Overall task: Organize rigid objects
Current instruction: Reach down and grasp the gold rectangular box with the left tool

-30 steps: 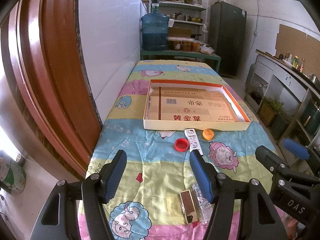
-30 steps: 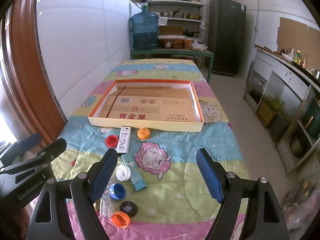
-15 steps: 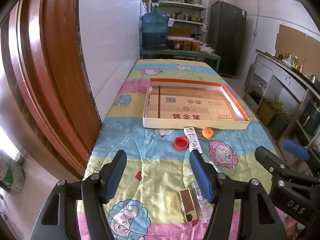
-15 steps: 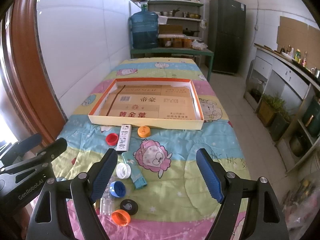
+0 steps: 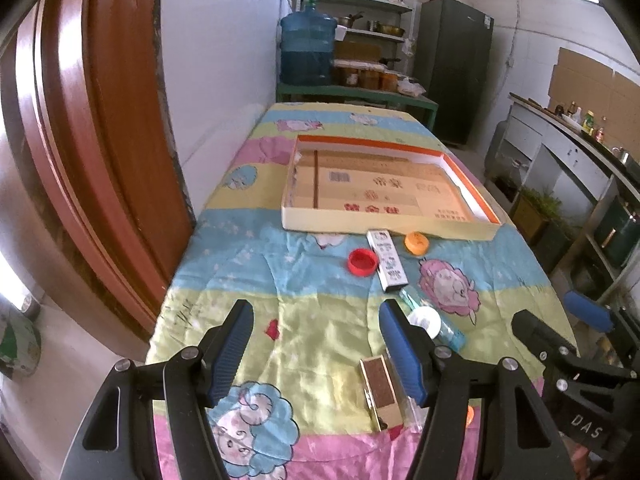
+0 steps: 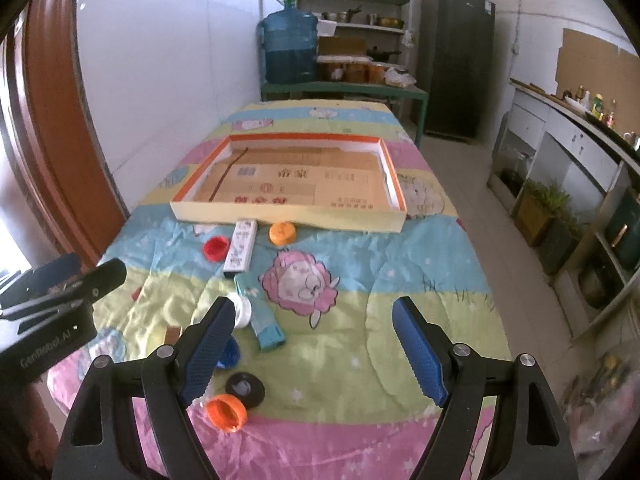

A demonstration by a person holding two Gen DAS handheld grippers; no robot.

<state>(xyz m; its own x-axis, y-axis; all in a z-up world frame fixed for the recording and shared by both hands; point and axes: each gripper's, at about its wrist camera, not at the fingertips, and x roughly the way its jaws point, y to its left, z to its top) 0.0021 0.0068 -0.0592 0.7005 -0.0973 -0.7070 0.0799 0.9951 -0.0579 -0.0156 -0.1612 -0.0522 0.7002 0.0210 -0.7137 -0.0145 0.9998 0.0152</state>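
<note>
A shallow cardboard box lid [image 5: 384, 229] [image 6: 288, 218] with an orange inner rim lies mid-table. In front of it lie a red cap [image 5: 362, 262] [image 6: 216, 248], a white slim box [image 5: 386, 260] [image 6: 241, 246] and an orange cap [image 5: 416, 242] [image 6: 282, 233]. Nearer are a teal tube [image 6: 260, 312], a white cap [image 5: 426, 318] [image 6: 242, 311], a blue cap [image 6: 230, 354], a black cap [image 6: 245, 390], an orange cap [image 6: 226, 411] and a brown matchbox [image 5: 380, 390]. My left gripper [image 5: 316, 350] and right gripper [image 6: 312, 350] are both open, empty, above the table's near end.
The table carries a cartoon-sheep quilt [image 6: 360, 280]. A white wall and a brown door frame [image 5: 80, 140] run along the left. A green bench with a blue water jug [image 6: 290, 46] stands beyond the table. Cabinets line the right side across a tiled aisle.
Both grippers have moved forward and a little lower over the table, so the objects appear closer. Both stay open. No object has moved.
</note>
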